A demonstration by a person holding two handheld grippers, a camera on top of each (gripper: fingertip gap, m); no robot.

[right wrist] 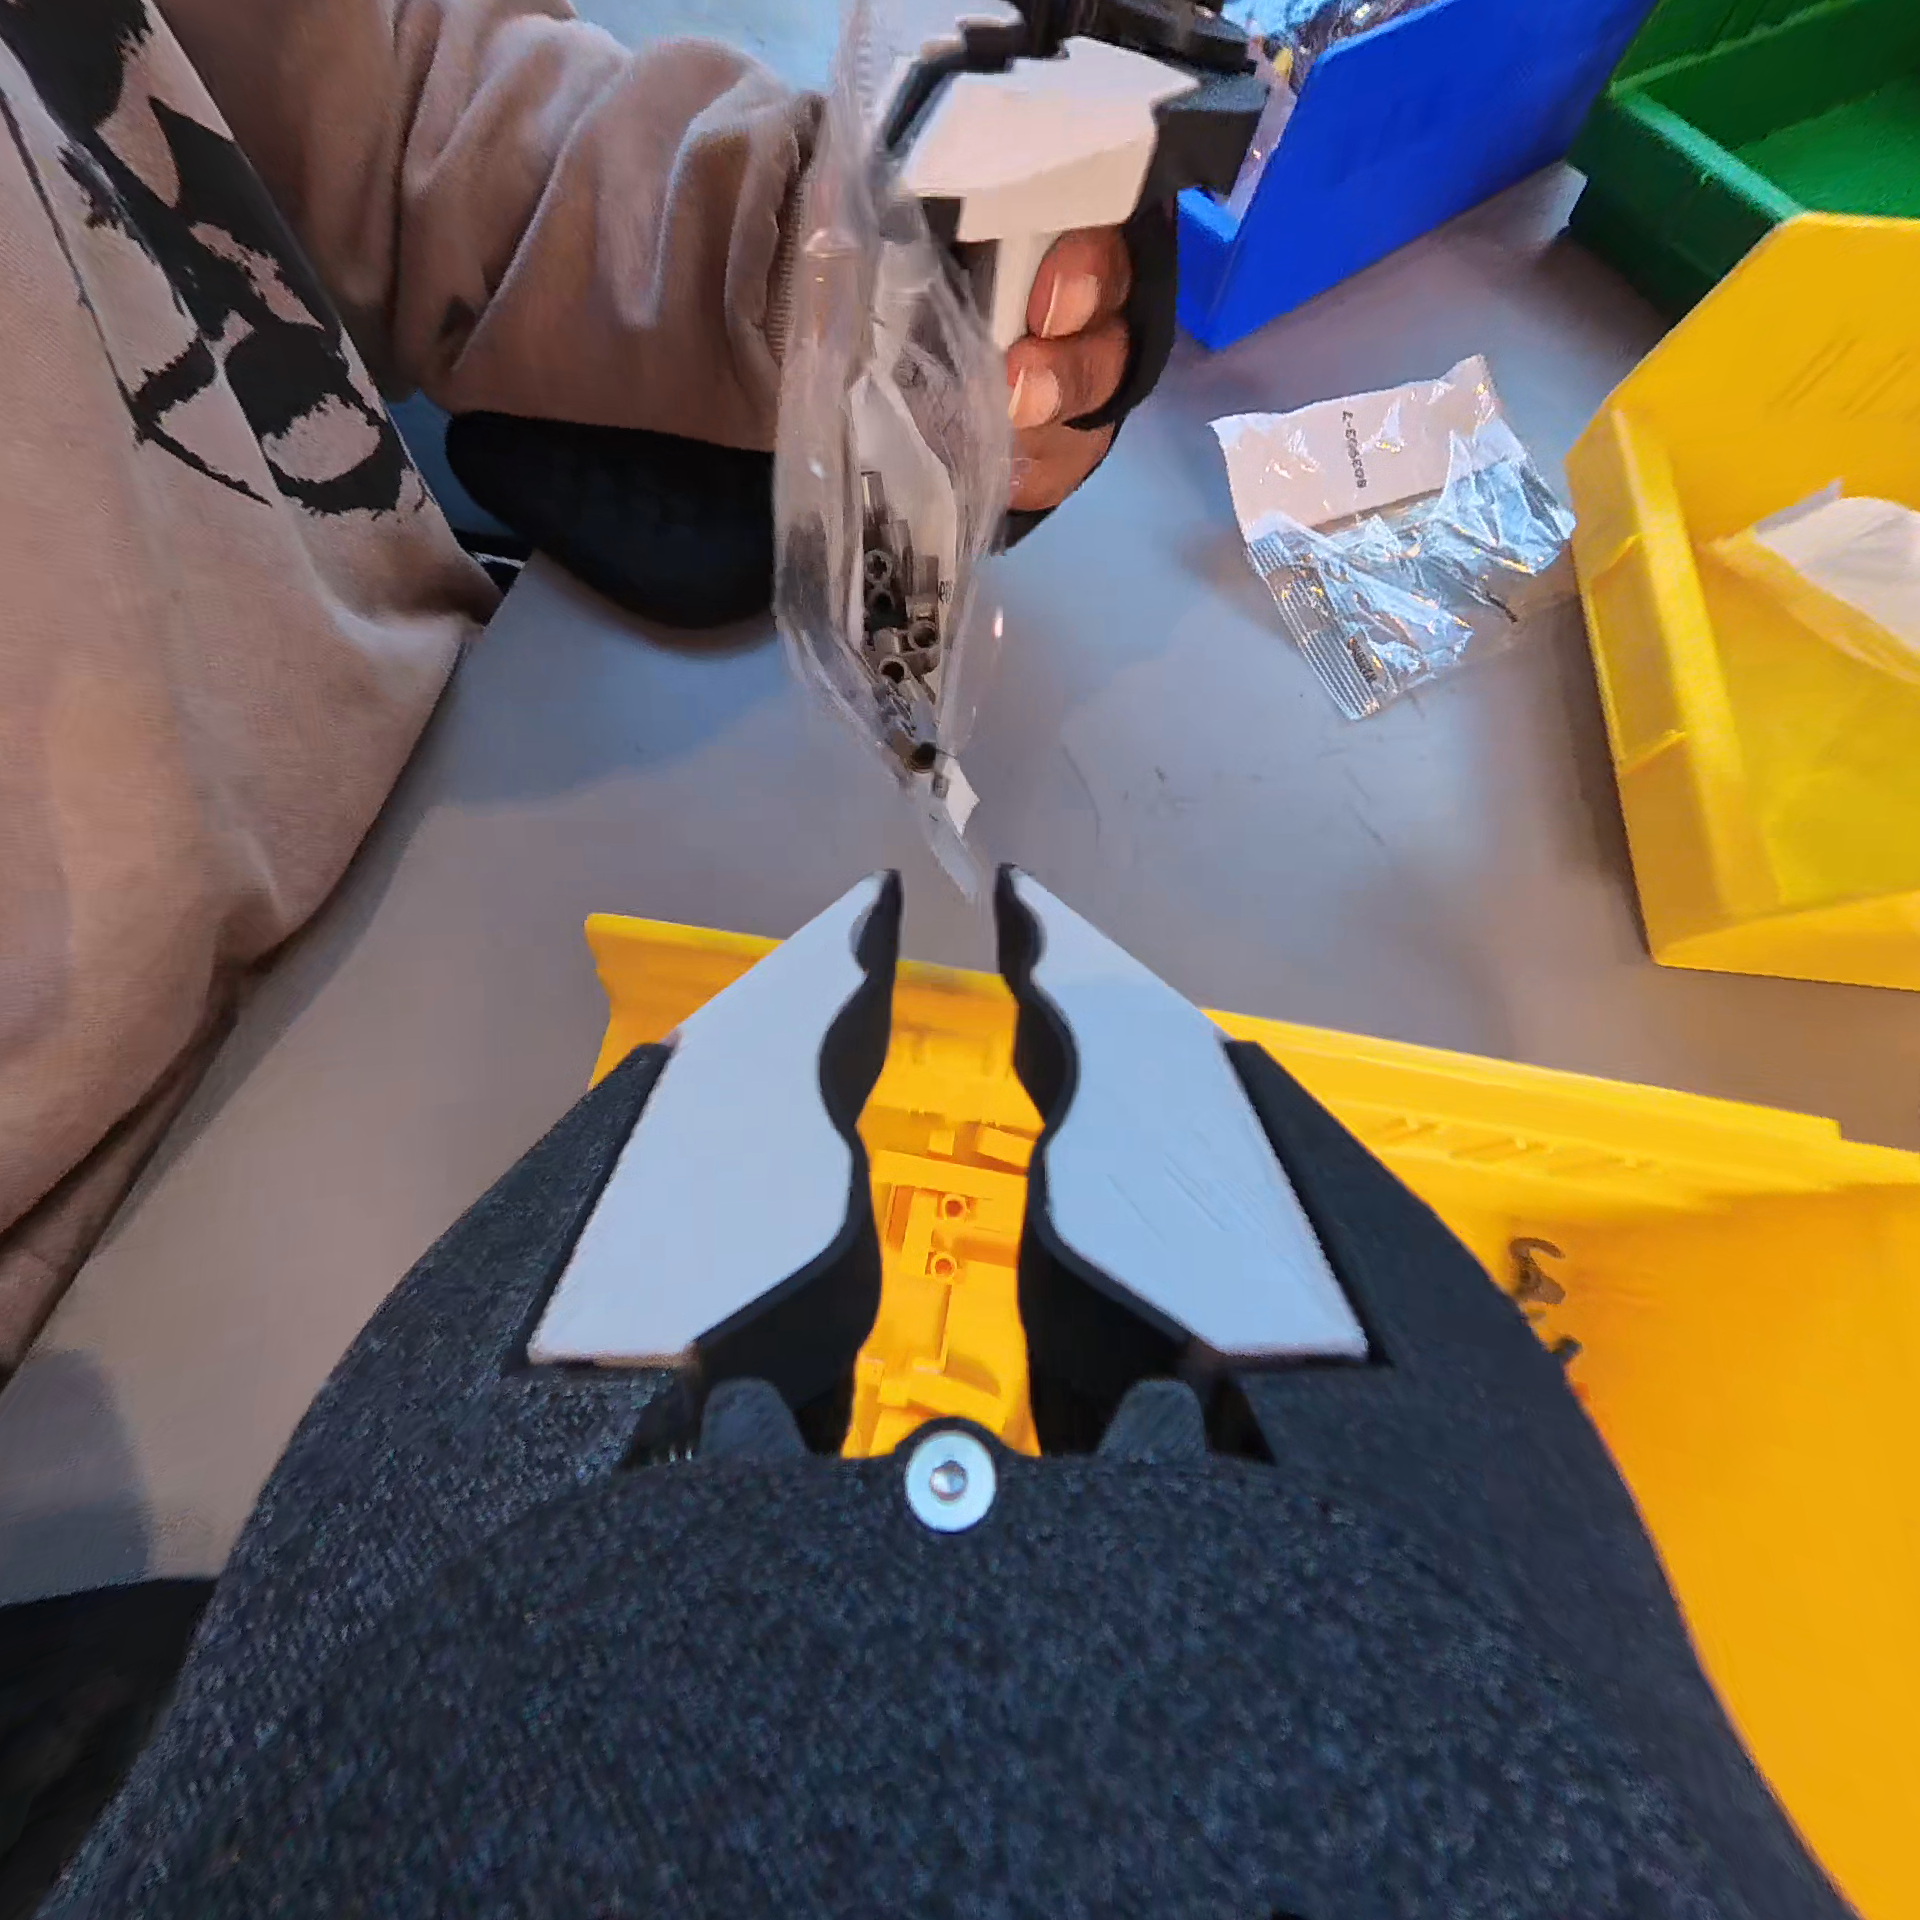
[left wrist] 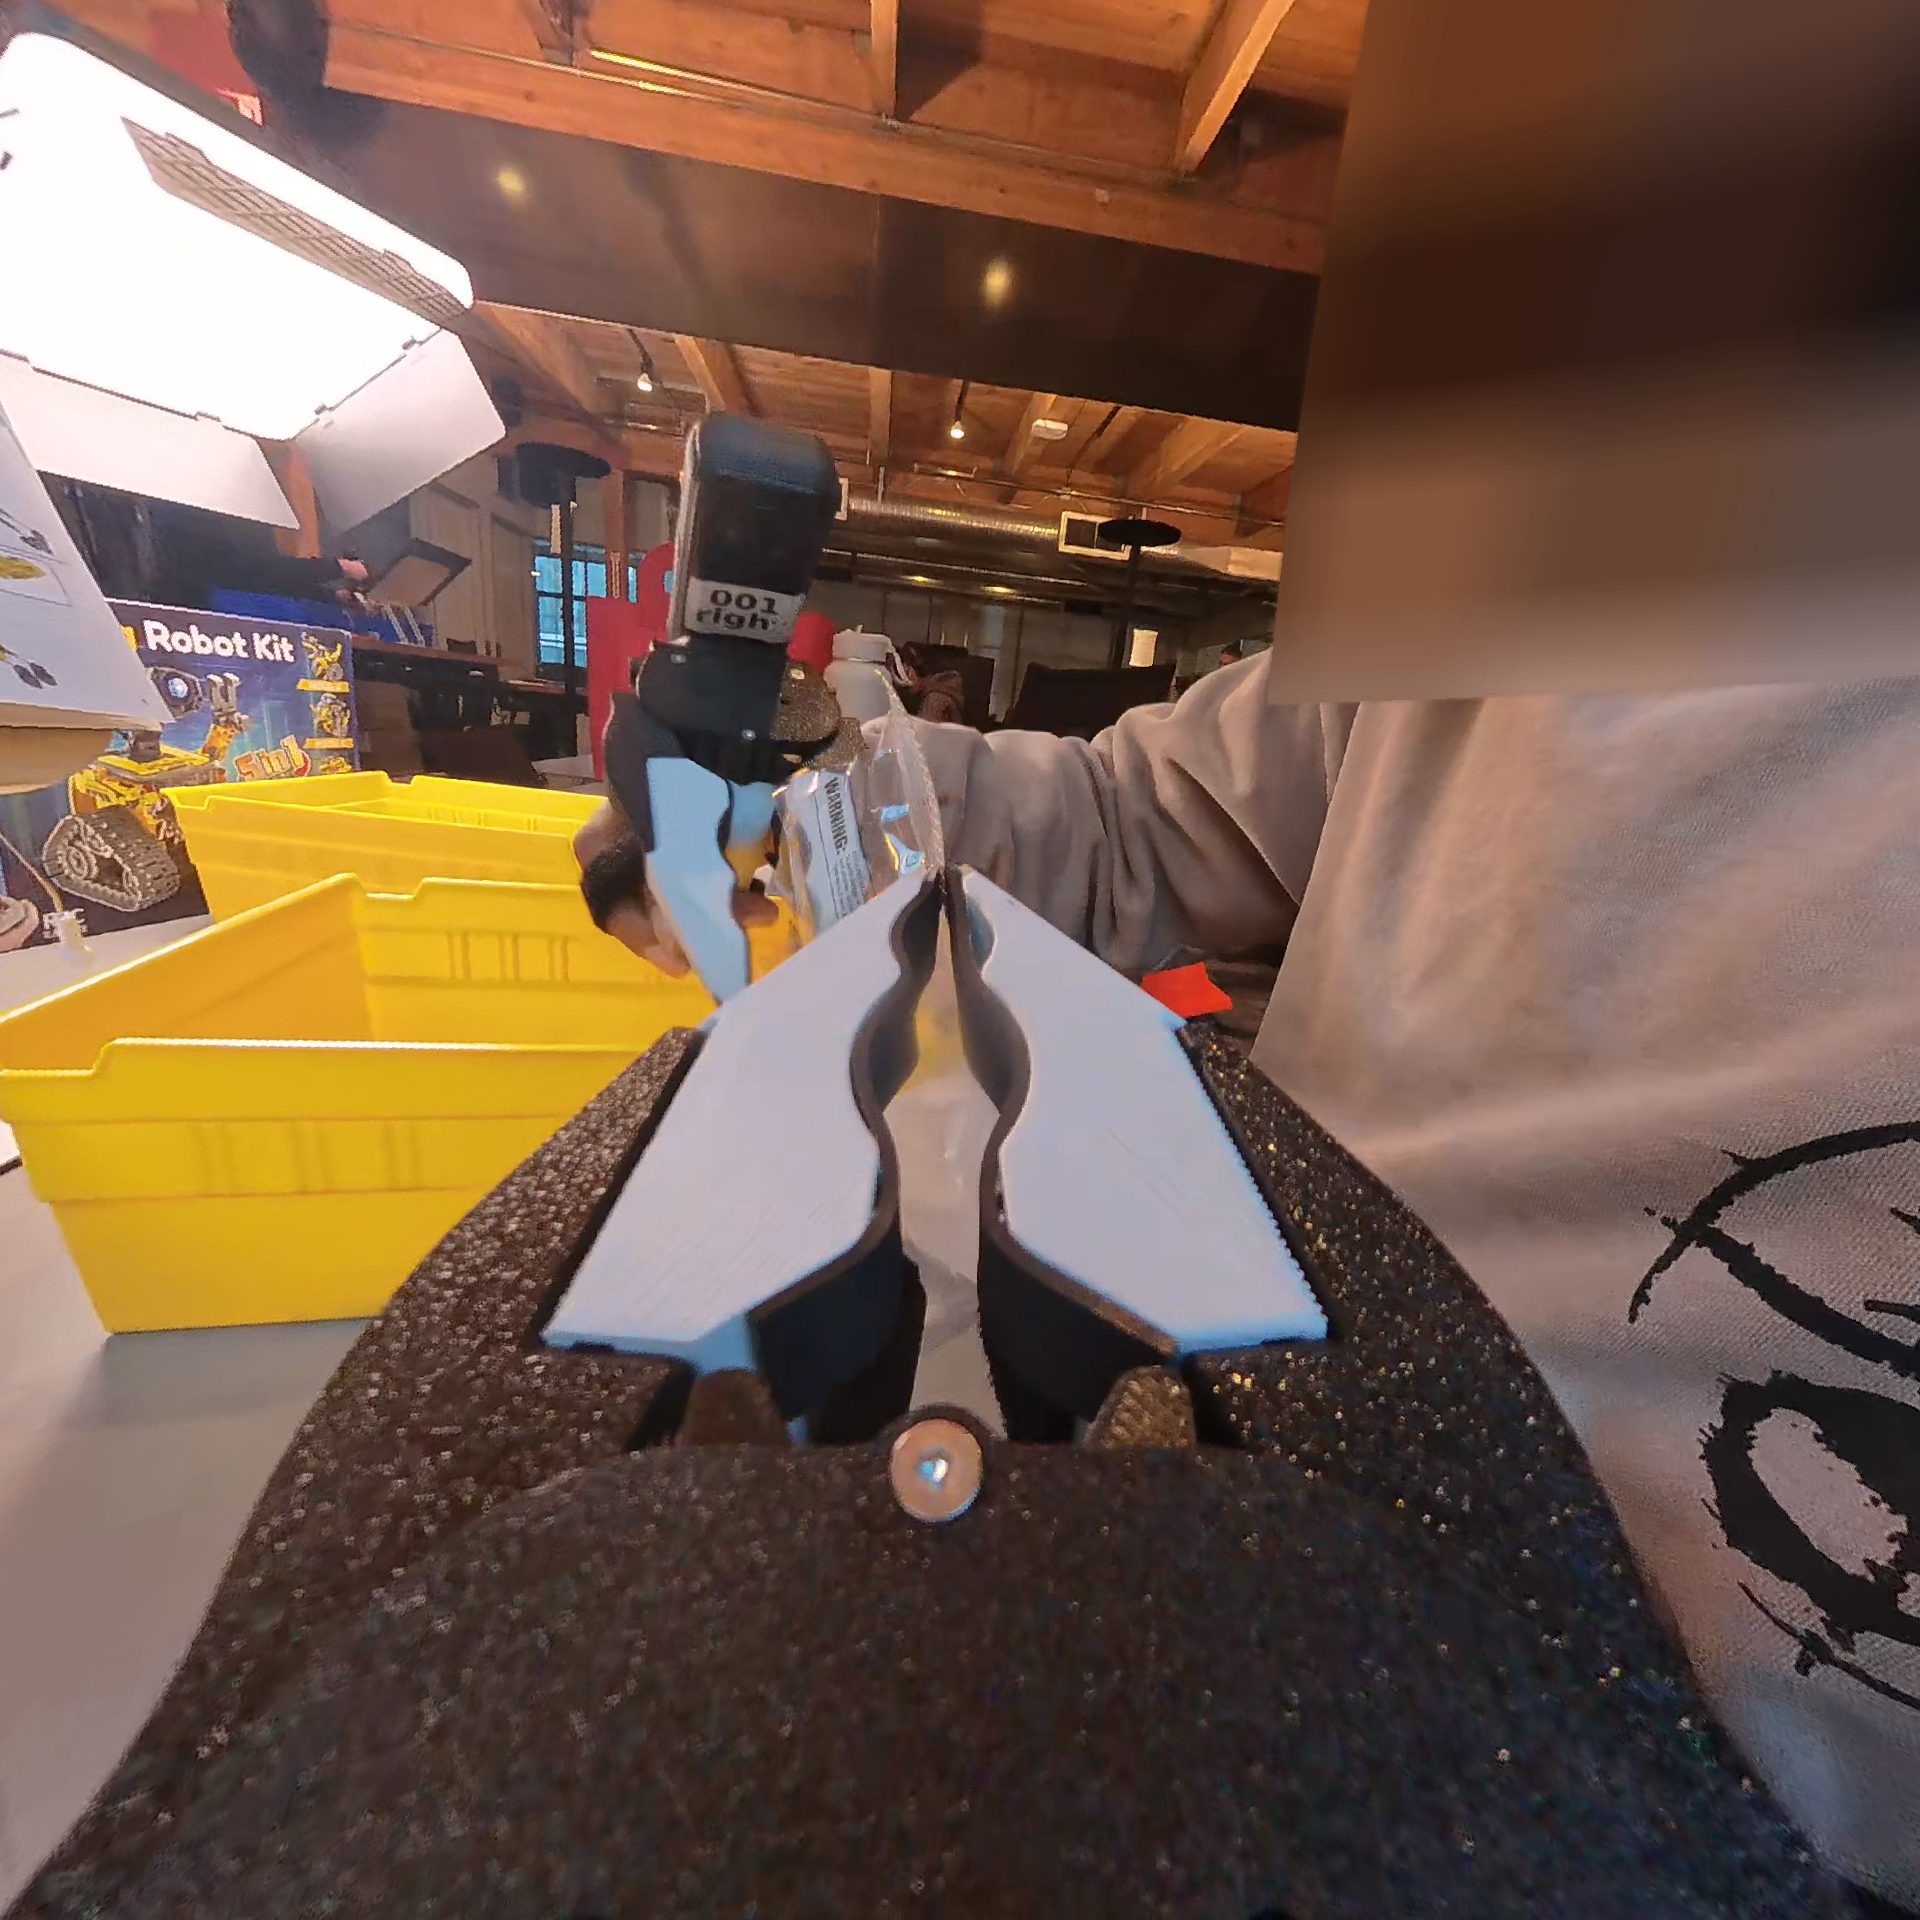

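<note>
The left gripper (left wrist: 945,883) pinches a clear bag (right wrist: 894,488) at its top. Only the right wrist view shows grey parts inside, and the right gripper (right wrist: 948,883), slightly parted, apparently empty, above a yellow bin (right wrist: 1455,1112).

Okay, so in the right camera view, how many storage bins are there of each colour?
Yellow bins: 2, one near, one at right
Blue bin: 1
Green bin: 1
Total: 4

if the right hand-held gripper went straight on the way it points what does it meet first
Probably the clear plastic bag of small grey parts, hanging just beyond the right hand-held gripper, whose fingertips are slightly apart; depth is uncertain.
</note>
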